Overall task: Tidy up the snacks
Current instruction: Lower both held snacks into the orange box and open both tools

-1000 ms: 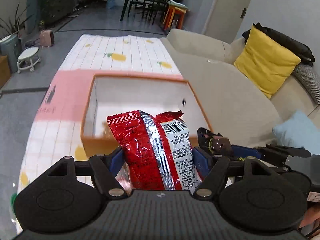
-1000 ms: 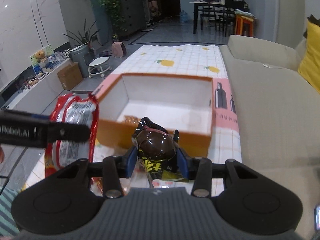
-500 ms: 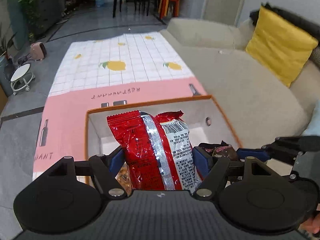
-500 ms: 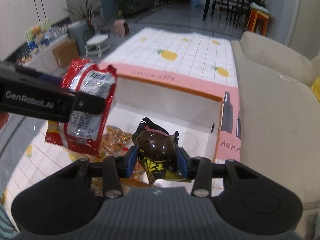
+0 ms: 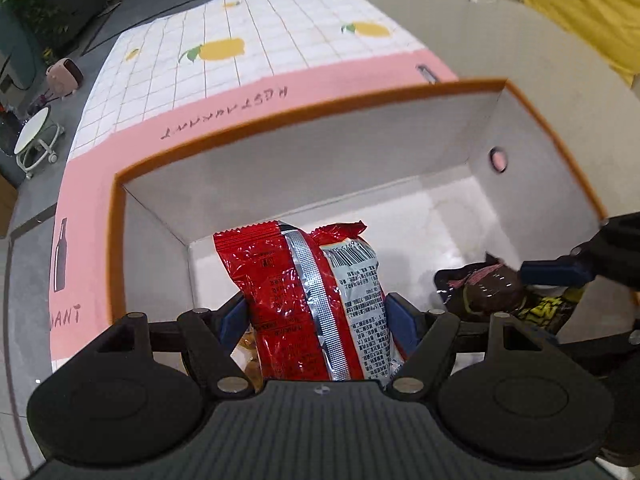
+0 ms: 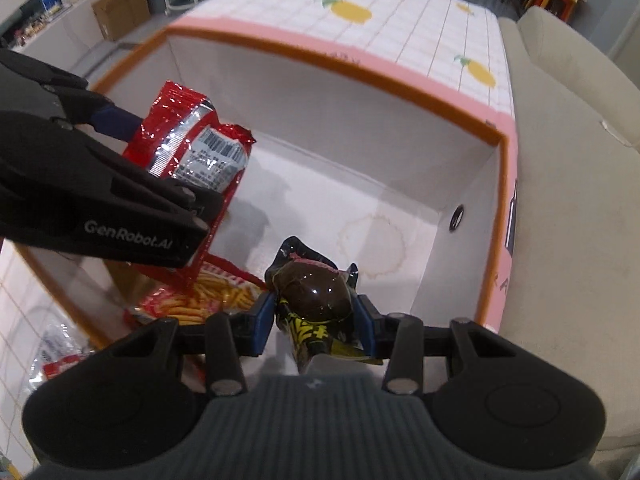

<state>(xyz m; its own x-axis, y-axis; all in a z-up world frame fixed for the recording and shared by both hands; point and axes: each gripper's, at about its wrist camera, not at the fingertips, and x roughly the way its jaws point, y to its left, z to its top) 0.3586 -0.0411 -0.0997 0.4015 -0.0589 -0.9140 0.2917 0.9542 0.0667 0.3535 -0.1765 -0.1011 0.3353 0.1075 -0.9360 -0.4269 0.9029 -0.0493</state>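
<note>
Left gripper [image 5: 318, 316] clamped on red bag [image 5: 316, 300], blue pads [image 5: 400, 326] pressing both sides, bag upright with barcode end pointing away, held over the near left part of the box [image 5: 304, 160]. Box is open-topped, white inside, orange rim, sits on a pink and white checked cloth [image 5: 240, 60] with lemon prints. Right gripper [image 6: 316, 314] clamped on dark packet [image 6: 316, 292], brown glossy front, yellow print at its lower end, held over the near middle of the box floor, just beside the red bag. In the right view the left gripper [image 6: 120, 152] comes in from the left, red bag [image 6: 192, 152] tilted in its grip above the box [image 6: 360, 76]. Under it, on the box floor near the near wall, lies a fries pack [image 6: 208, 296], red edge, flat. Cannot tell if either held snack touches the floor of the box. Faint ring stain [image 6: 372, 240] on the floor, far right of the dark packet. Round hole [image 6: 457, 216] in the right wall. Beige sofa [image 6: 568, 160] just right of the cloth [image 6: 420, 20]. In the left view the dark packet [image 5: 492, 292] shows at right inside the box, right gripper's blue pad [image 5: 556, 272] on it.
</note>
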